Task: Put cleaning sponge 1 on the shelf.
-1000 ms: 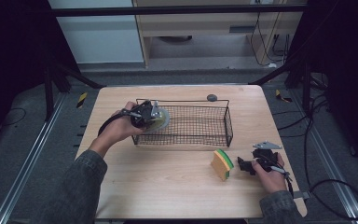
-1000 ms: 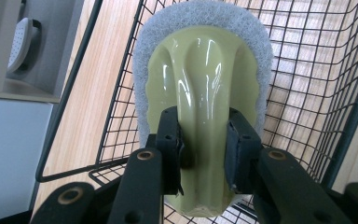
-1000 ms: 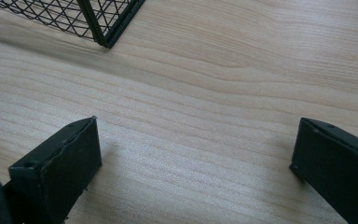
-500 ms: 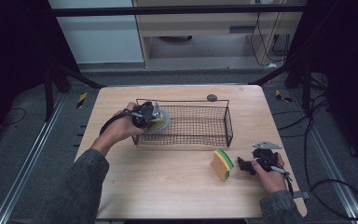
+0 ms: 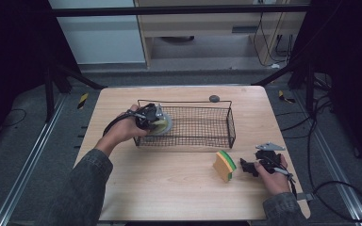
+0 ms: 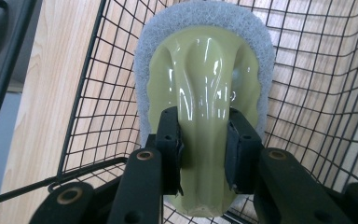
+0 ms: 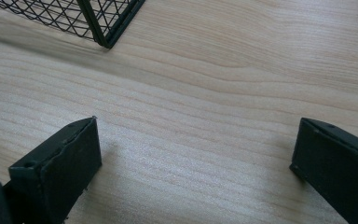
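Observation:
My left gripper [image 6: 204, 154] is shut on the pale green handle of a scrubber with a white pad [image 6: 205, 79], held inside the left end of the black wire basket [image 6: 307, 70]. From the high view the same scrubber [image 5: 162, 123] sits at the basket's [image 5: 217, 141] left end under my left gripper [image 5: 152, 116]. My right gripper [image 7: 193, 168] is open over bare wood, nothing between its jaws. It rests low at the table's right front [image 5: 250, 165], just right of a yellow and green sponge [image 5: 224, 165] standing on edge.
A small dark round object [image 5: 214, 98] lies on the table [image 5: 169, 188] behind the basket. The basket's corner [image 7: 107, 28] is at the upper left of the right gripper view. Cables trail off the table's right side.

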A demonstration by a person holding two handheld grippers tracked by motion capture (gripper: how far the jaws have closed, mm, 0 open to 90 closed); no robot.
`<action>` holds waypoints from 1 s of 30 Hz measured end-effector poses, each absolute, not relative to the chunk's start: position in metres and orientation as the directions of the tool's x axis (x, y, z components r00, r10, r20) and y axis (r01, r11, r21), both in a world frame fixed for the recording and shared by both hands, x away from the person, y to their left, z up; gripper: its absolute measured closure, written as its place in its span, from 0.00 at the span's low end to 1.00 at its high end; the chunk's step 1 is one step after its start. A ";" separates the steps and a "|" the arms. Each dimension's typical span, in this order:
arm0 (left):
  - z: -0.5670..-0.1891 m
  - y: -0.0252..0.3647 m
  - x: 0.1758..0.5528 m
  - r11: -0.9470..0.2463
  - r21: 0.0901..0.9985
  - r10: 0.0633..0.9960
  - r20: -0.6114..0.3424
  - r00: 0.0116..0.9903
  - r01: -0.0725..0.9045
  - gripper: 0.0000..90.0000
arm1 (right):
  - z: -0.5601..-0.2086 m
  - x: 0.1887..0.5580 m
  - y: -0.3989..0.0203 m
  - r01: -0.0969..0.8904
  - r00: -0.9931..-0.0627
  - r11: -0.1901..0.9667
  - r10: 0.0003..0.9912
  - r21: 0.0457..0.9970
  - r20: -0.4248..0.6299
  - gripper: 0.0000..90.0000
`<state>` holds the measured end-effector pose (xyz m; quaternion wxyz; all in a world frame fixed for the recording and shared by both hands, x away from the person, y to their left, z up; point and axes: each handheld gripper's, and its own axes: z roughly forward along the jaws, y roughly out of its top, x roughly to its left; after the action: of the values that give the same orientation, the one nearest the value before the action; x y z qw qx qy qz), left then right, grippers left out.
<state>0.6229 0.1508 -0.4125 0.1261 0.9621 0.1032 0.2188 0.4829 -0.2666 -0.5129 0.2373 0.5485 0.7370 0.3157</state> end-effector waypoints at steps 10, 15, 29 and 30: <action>-0.415 0.148 0.625 -0.949 0.278 0.249 0.378 0.892 0.147 0.77 | -0.513 0.483 -0.267 0.659 -0.286 0.199 0.958 0.726 -0.003 0.02; -0.418 0.146 0.626 -0.950 0.275 0.249 0.368 0.896 0.151 0.77 | -0.513 0.483 -0.267 0.659 -0.286 0.199 0.958 0.726 -0.003 0.02; -0.419 0.144 0.626 -0.953 0.265 0.241 0.355 0.903 0.150 0.76 | -0.513 0.483 -0.267 0.659 -0.286 0.199 0.958 0.726 -0.003 0.02; -0.419 0.144 0.625 -0.952 0.266 0.241 0.351 0.905 0.151 0.76 | -0.513 0.483 -0.267 0.659 -0.286 0.199 0.958 0.726 -0.003 0.02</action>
<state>0.6250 0.1441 -0.4193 0.1168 0.9689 0.1013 0.1933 0.4829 -0.2667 -0.5129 0.2371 0.5484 0.7370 0.3160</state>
